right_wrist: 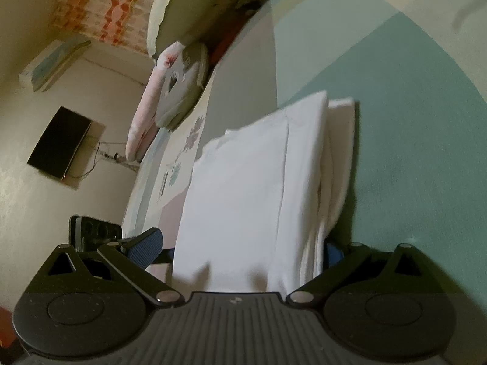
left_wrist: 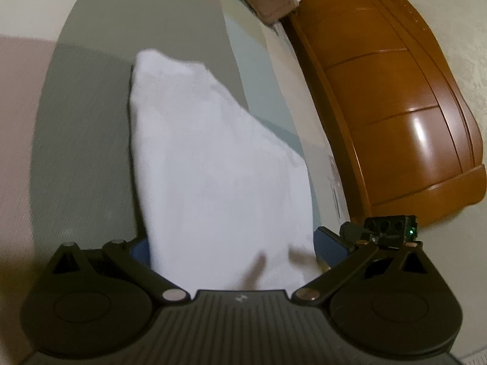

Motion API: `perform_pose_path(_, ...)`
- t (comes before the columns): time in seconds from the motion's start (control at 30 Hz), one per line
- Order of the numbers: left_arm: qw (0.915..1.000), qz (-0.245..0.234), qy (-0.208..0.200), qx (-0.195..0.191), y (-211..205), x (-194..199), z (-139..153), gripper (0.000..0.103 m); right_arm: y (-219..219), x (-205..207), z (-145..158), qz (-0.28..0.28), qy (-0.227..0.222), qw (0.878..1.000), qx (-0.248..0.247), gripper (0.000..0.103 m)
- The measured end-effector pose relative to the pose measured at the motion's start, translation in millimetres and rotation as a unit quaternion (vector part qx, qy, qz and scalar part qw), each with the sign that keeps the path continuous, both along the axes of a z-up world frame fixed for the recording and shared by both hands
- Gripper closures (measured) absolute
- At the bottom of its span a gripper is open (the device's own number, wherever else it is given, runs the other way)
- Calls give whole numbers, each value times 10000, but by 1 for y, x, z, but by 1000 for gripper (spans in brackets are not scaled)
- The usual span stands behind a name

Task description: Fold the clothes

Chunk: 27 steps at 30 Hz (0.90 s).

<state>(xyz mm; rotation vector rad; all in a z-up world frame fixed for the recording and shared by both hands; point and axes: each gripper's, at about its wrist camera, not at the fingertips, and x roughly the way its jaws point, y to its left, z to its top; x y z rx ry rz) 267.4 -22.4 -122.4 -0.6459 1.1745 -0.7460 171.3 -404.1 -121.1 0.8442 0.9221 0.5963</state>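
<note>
White folded garment held in both grippers above a bed.

Nearest, the left gripper (left_wrist: 231,252) and right gripper (right_wrist: 243,252), black with ribbed blue pads, each pinch the soft white cloth (right_wrist: 252,188), which lies in smooth stacked layers over the matte grey-and-teal bedsheet (right_wrist: 411,121); beyond are a floral pillow (right_wrist: 179,91) and a glossy curved wooden headboard (left_wrist: 395,106).

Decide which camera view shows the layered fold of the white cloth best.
The right wrist view: the folded white cloth garment shows stacked layers along its right edge. The left wrist view shows only one smooth, blurred white face.
</note>
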Motion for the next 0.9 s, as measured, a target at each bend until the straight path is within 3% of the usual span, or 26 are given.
perform_pose_path(0.13,10000,-24,66,-68,2,1,-2,1,-8,-6,-4,-16,-72,9995,292,0)
perform_pose_path(0.33,9999,-36,117,-25,2,-1,-1,2,-11,23,-9,-455,211,9966,646,0)
perform_pose_path(0.47,9993,-272,262,-63,9,-19,0,3,-4,8,-6,-274,186,9982,495,0)
perform_pose_path(0.57,9989,-422,107,-174,14,-24,-3,2,4,-5,-4,-91,-12,9995,286,0)
perform_pose_path(0.8,9993,-352,11,-120,7,-14,-2,3,20,3,-1,-38,-313,9991,-298,0)
perform_pose_path(0.9,9993,-354,-60,-91,6,-16,-1,4,18,-6,-1,39,-425,9986,-312,0)
